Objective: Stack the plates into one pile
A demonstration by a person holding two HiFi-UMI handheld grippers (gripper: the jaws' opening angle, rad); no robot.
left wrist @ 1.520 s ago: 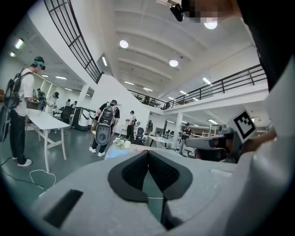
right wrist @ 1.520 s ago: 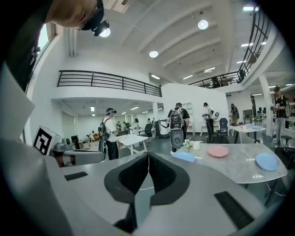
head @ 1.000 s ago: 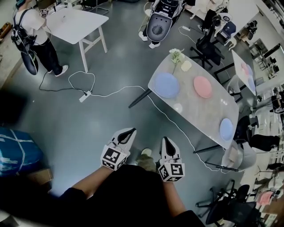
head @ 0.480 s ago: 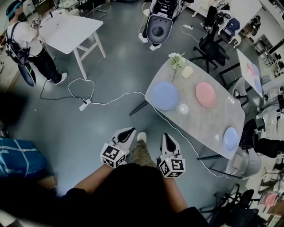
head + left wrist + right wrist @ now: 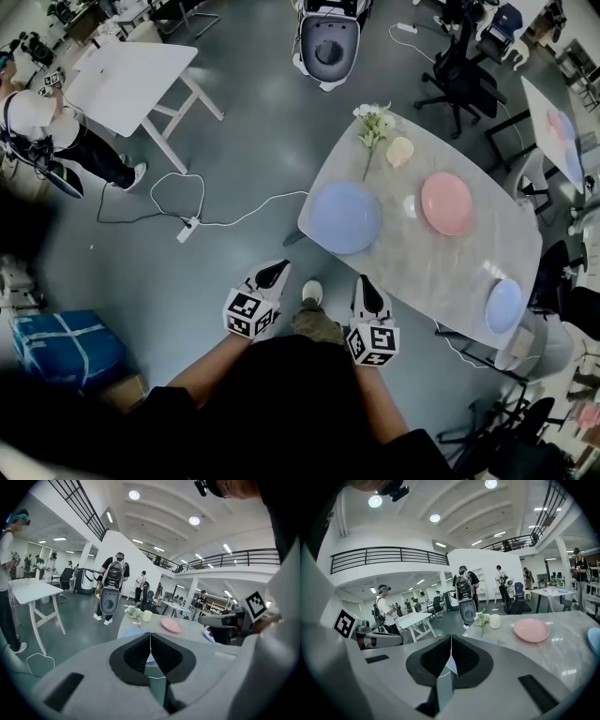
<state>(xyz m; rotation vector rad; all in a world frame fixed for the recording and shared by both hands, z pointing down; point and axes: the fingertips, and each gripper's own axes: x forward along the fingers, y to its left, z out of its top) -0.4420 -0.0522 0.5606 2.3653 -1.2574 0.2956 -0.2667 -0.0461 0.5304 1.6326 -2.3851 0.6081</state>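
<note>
I am looking down on an oval grey table [image 5: 441, 267] and holding both grippers low in front of me, short of its near edge and touching nothing. The left gripper [image 5: 277, 270] is showing its jaws pressed together with nothing between them. The right gripper [image 5: 364, 283] is doing the same, its pads meeting and pinching nothing. Three plates are lying apart on the table, each on the bare top. The large blue plate [image 5: 345, 217] is sitting at the end nearest my left gripper. The pink plate [image 5: 446, 202] is lying near it, toward the middle. The small blue plate [image 5: 504, 306] is resting well apart from both, close to the edge at the right end. A sprig of white flowers [image 5: 373, 120] and a cream cup [image 5: 400, 151] are standing just beside each other at the table's far end, beyond the plates. Another person [image 5: 42, 127] is standing beside a white table [image 5: 127, 75] far off to the left.
</note>
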